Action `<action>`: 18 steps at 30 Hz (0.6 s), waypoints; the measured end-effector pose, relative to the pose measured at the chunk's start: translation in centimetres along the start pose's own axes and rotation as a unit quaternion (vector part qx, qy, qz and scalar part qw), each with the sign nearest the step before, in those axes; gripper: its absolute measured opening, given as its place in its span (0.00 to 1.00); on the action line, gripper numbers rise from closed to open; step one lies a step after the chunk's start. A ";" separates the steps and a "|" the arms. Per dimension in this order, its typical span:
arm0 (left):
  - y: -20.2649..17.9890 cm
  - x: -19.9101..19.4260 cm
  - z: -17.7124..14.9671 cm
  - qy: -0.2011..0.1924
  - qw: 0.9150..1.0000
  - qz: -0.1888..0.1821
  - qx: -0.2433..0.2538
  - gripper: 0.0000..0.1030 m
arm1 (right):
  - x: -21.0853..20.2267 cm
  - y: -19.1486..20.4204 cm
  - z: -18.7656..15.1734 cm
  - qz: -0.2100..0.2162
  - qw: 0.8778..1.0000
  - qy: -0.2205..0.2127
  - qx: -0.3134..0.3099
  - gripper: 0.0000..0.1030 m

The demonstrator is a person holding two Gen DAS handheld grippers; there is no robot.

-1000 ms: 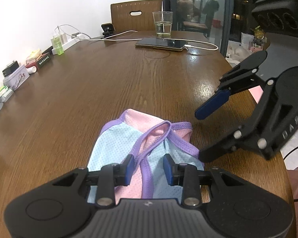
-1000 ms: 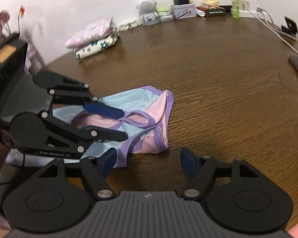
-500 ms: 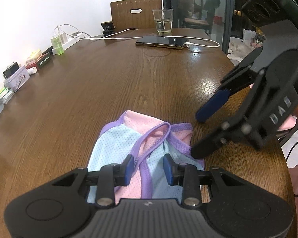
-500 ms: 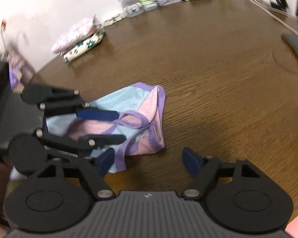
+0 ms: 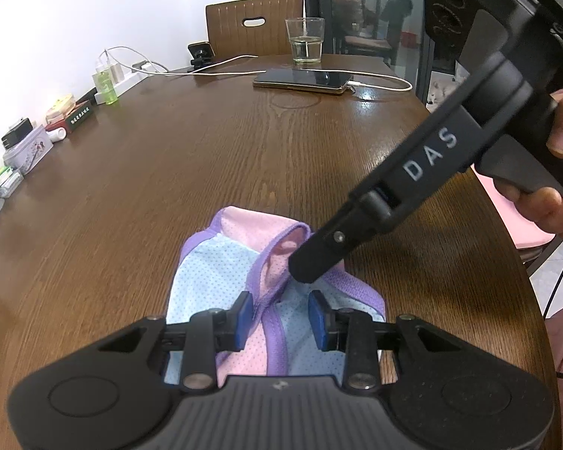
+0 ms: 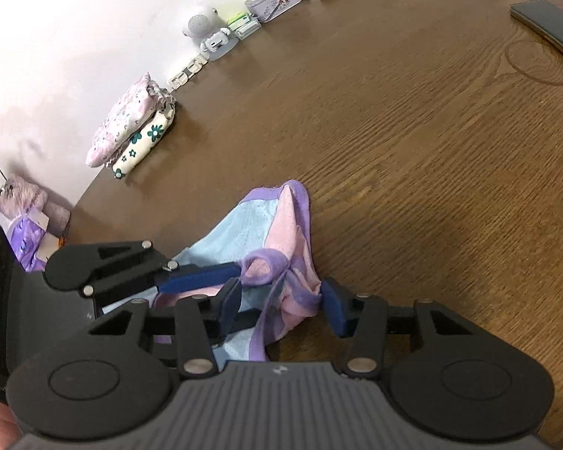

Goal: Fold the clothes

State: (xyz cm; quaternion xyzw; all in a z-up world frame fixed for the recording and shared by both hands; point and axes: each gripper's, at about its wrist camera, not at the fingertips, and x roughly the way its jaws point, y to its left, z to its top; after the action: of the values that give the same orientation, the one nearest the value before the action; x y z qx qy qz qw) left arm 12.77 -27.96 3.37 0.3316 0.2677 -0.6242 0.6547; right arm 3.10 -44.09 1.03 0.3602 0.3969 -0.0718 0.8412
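Here the right gripper [image 6: 281, 305] jaws are closing around the garment [image 6: 277, 225].

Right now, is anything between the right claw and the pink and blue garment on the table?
Nothing visible blocks it. The right claw is already at the garment, its jaws closing with a bunched purple-trimmed fold between them. The left claw sits over the same garment's near edge, close alongside but not in the right claw's way.
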 end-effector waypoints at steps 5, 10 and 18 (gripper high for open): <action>0.0 0.0 -0.1 -0.002 1.000 0.000 0.000 0.30 | 0.2 -0.8 0.3 0.010 1.000 -0.010 0.027 0.47; -0.1 -0.1 -0.2 -0.004 1.000 -0.001 -0.002 0.30 | 0.8 -0.7 0.3 0.010 1.000 -0.011 0.022 0.31; 0.1 0.0 -0.2 -0.004 1.000 -0.001 -0.001 0.30 | 0.9 1.2 -0.1 -0.014 0.996 0.008 -0.089 0.10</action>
State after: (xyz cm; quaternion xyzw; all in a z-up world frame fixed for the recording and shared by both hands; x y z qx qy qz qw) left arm 12.84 -27.78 3.29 0.3279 0.2663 -0.6258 0.6557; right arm 4.11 -42.96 1.06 0.2793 0.4134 -0.0451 0.8655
